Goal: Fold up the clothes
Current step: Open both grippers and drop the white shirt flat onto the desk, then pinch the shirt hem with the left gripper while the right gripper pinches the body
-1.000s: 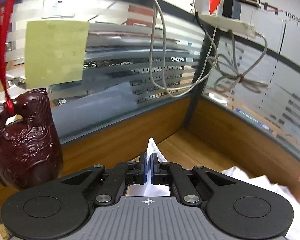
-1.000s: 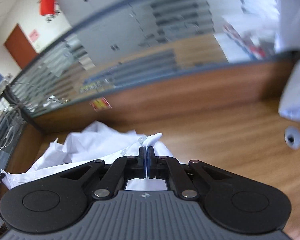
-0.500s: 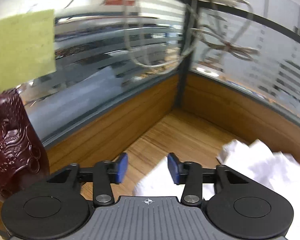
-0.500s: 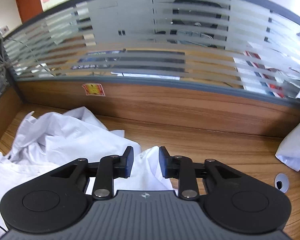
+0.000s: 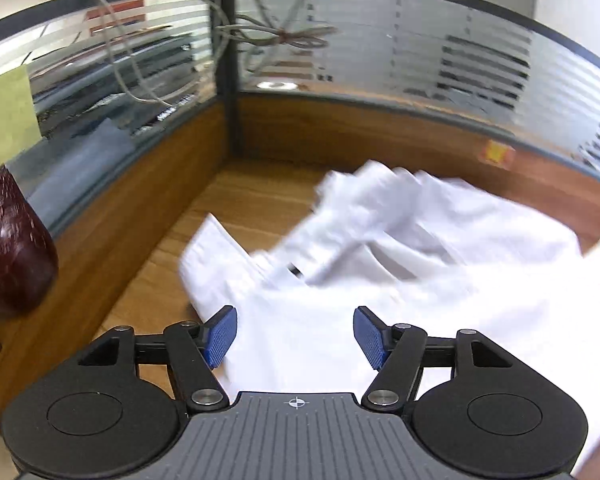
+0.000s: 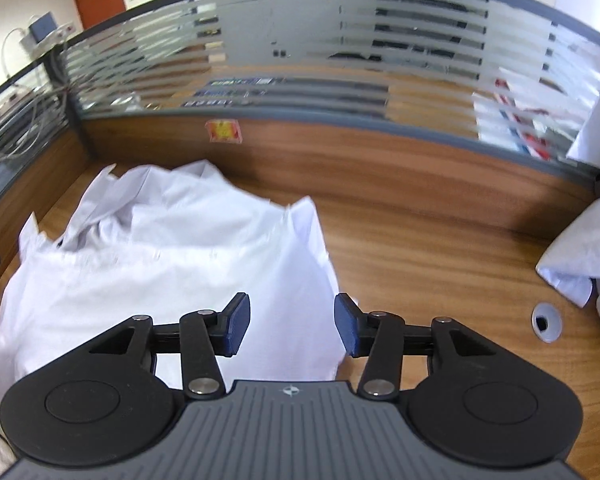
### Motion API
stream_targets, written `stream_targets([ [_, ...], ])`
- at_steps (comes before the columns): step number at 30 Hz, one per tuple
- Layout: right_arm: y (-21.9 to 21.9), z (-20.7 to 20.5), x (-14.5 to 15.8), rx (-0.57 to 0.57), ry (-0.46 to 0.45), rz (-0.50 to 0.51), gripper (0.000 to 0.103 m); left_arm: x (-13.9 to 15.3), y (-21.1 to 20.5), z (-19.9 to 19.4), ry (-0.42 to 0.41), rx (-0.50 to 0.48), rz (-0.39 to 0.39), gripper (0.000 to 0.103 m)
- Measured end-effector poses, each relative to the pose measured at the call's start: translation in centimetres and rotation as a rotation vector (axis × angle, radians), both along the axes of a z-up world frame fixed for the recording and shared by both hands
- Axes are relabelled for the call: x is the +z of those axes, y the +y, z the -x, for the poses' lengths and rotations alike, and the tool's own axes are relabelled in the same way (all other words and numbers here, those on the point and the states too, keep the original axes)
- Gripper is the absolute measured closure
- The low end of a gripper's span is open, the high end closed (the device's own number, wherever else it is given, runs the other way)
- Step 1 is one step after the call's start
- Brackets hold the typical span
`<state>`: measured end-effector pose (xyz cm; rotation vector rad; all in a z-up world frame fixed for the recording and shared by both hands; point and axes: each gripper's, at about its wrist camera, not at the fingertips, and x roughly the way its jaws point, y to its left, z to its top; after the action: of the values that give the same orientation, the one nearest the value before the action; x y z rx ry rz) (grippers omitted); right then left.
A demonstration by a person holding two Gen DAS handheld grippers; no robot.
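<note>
A white shirt (image 5: pixel 400 264) lies crumpled on the wooden desk (image 5: pixel 252 200), its collar and a cuff bunched toward the far corner. In the left wrist view my left gripper (image 5: pixel 295 336) stands open just above the shirt's near left part, nothing between its blue pads (image 5: pixel 220 336). The right wrist view shows the same shirt (image 6: pixel 172 256) spread to the left, and my right gripper (image 6: pixel 291 324) hangs open over its near right edge, holding nothing.
Frosted glass partitions with wooden lower panels (image 6: pixel 380 160) wall the desk at back and left. A dark red carved vase (image 5: pixel 12 256) stands at the left. More white cloth (image 6: pixel 584 256) lies at the right, beside a cable grommet (image 6: pixel 546 322). Cables (image 5: pixel 276 32) hang at the corner.
Both grippers were shut on the white shirt a second ago. They have let it go and opened wide, and the shirt has dropped onto the desk. Both views now tilt down over it.
</note>
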<state>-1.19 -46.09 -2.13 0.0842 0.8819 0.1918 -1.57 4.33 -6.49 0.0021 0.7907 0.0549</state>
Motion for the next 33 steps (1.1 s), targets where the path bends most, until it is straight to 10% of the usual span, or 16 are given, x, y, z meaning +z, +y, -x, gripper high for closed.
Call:
stream_targets([
  [19, -3.4, 10.0, -9.1, 0.278, 0.092, -0.077, 0.036, -5.9, -10.9, 11.8, 0.119, 0.031, -0.073, 0.025],
  [33, 2.1, 8.6, -14.4, 0.327, 0.085, -0.014, 0.034, -10.4, -10.9, 10.8, 0.228, 0.058, -0.171, 0.036],
])
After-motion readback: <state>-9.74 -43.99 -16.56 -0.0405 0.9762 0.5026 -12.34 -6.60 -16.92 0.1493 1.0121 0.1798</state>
